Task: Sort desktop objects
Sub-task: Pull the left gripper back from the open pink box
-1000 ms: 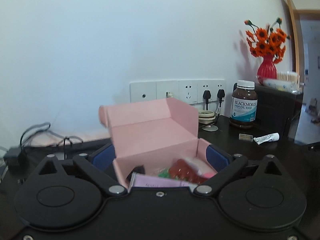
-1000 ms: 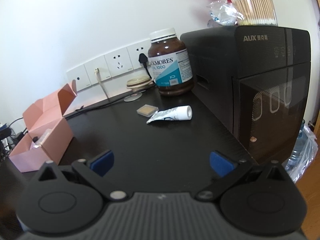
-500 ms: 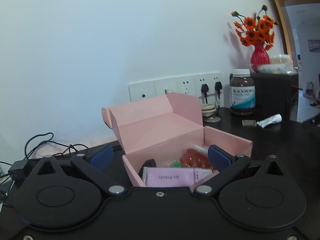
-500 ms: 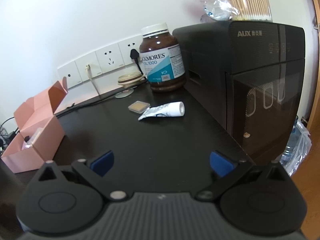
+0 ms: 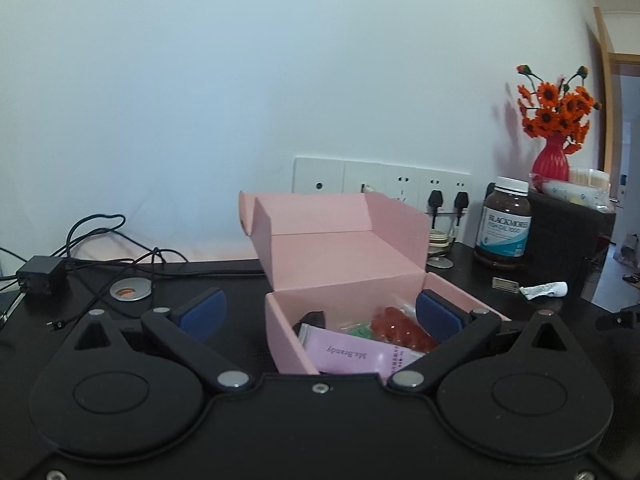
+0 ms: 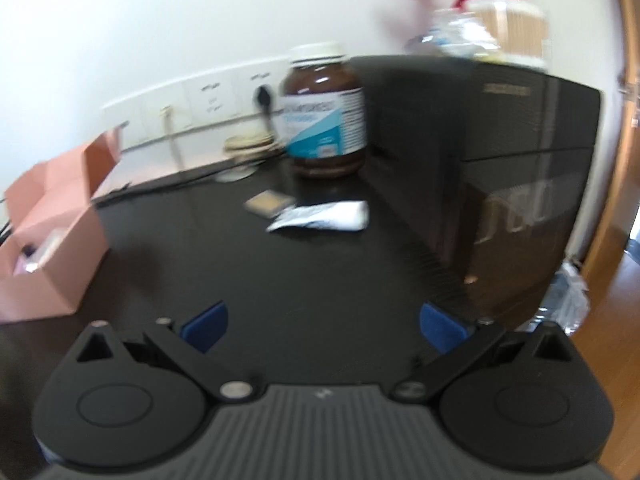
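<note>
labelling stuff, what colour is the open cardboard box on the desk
Pink box, clearest in the left wrist view.

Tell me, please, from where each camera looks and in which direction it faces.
Left wrist: sits on the left tongs, low over the dark desk, facing the open pink box and wall sockets; its open blue-padded fingers show.
Right wrist: sits on the right tongs, facing the brown bottle, white tube and black appliance; blurred, fingers open.
Shared: pink box, bottle, tube, sockets.
</note>
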`<state>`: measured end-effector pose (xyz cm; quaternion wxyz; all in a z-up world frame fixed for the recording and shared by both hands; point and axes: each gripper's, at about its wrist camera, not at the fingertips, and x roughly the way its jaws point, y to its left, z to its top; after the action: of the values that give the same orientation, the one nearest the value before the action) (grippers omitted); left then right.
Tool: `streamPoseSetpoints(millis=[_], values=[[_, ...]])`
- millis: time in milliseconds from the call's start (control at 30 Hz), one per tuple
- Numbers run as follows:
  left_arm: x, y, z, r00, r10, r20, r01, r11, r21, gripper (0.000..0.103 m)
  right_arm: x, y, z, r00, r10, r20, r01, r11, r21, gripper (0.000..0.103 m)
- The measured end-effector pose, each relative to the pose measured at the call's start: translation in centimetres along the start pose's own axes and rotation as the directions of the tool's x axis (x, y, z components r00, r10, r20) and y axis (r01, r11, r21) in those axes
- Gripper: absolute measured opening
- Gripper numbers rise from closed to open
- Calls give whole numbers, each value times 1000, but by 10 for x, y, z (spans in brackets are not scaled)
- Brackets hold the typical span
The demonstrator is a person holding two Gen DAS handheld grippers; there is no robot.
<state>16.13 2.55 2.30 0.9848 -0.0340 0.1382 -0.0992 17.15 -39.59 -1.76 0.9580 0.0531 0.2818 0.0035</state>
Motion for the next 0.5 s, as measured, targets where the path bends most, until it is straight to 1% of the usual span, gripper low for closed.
streamPoseSetpoints(millis=[67, 133, 167, 233, 300, 367, 433, 467, 500], values=[[4, 3, -1, 1000, 9, -15, -10, 1000, -10, 103, 1, 10, 1, 999, 41, -11, -41, 999, -21, 102], [7, 7, -2, 1000, 0, -26, 0, 1000, -15, 103, 1, 20, 2, 998, 54, -8, -54, 998, -33, 102], [7, 9, -2, 1000, -3, -28, 3, 1000, -19, 103, 3, 25, 3, 999, 48, -9, -49, 998, -33, 102], [7, 13, -1, 1000, -6, -23, 5, 999, -35, 103, 7, 33, 5, 999, 36, -9, -36, 999, -10, 102], [4, 16, 1, 1000, -14, -4, 14, 998, -55, 103, 10, 38, 8, 999, 52, -10, -52, 998, 45, 102], [-1, 19, 4, 1000, -16, 25, 18, 997, -70, 103, 13, 42, 12, 994, 100, -33, -95, 988, 120, 102], [-2, 20, 6, 999, -17, 33, 20, 997, -76, 103, 19, 48, 17, 980, 185, -70, -171, 970, 172, 102], [-1, 19, 6, 999, -18, 29, 20, 997, -73, 103, 20, 53, 19, 974, 210, -80, -193, 965, 176, 102], [2, 18, 5, 1000, -9, 20, 10, 998, -61, 103, 21, 60, 22, 972, 218, -87, -202, 966, 161, 102]])
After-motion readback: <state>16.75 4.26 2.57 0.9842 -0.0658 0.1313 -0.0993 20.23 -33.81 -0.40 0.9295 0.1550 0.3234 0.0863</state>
